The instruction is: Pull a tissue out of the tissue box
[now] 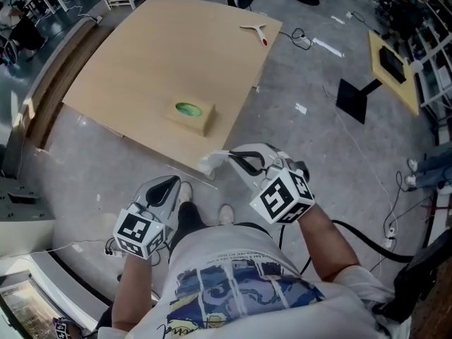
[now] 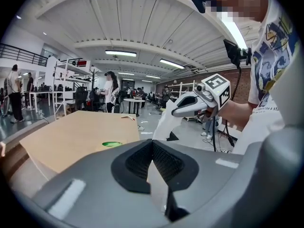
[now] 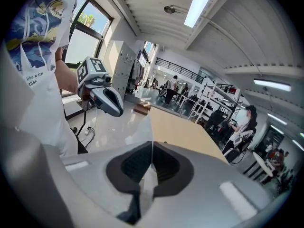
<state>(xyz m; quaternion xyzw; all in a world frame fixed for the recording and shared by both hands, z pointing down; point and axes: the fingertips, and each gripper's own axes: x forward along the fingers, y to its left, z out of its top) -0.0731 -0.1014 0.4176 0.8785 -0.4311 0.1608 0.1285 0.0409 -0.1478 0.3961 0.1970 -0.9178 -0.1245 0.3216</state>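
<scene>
A white tissue sits between the grey right gripper's jaws with black pads, and beyond them lies a tan tissue box with a green oval.

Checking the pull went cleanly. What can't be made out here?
Tissue box: too small in the head view to tell whether another tissue pokes up; in the left gripper view the left gripper covers most of it.
Tissue: full shape unclear; the right gripper covers part in every view.
Tool at the table corner: too small to name.
</scene>
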